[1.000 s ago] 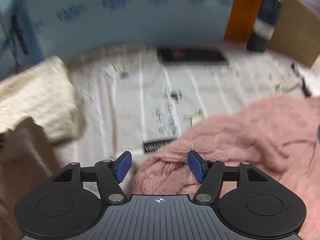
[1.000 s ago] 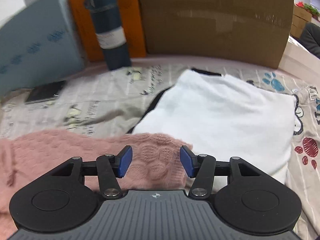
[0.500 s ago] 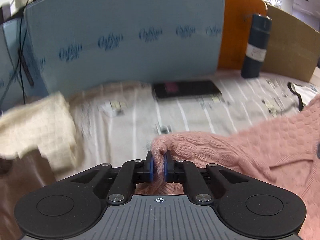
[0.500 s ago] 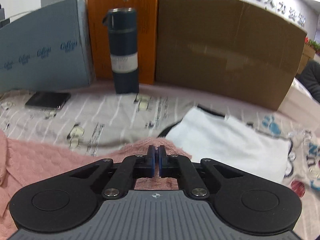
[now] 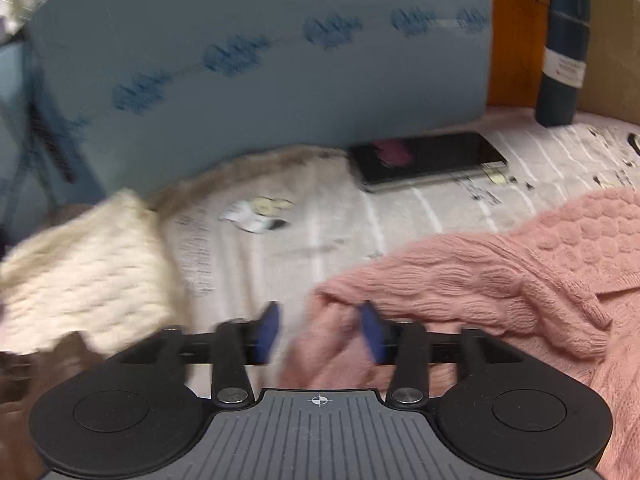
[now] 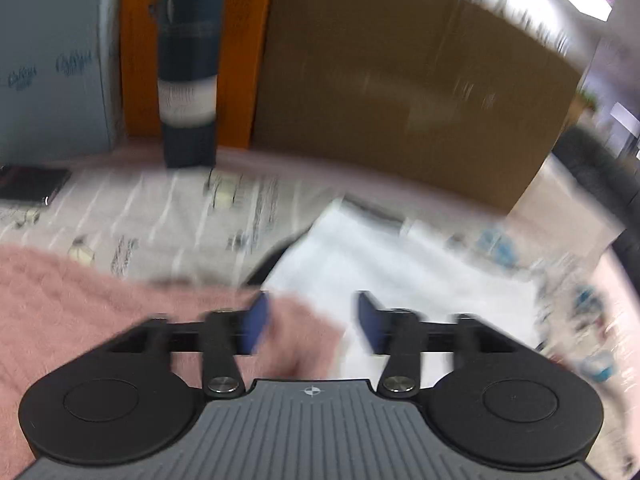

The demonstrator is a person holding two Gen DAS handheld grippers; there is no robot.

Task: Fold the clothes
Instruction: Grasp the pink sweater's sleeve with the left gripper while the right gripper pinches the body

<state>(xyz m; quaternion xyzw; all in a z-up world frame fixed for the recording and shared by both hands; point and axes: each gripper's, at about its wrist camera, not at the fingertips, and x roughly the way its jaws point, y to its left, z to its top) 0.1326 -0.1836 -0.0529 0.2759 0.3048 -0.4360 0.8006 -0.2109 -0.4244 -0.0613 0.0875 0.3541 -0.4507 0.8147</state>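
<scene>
A pink knitted sweater lies on the printed sheet, spreading to the right in the left wrist view and to the left in the right wrist view. My left gripper is open, with a folded edge of the sweater lying loose between its blue pads. My right gripper is open too, with the sweater's other corner between its pads. Both views are blurred by motion.
A cream knitted garment lies at the left. A folded white garment lies right of the pink one. A phone, a dark flask, a blue board and a cardboard panel stand at the back.
Both grippers were shut on the pink sweater's edges half a second ago and have now opened, letting the fabric go. A second ago they were open over the sweater.
</scene>
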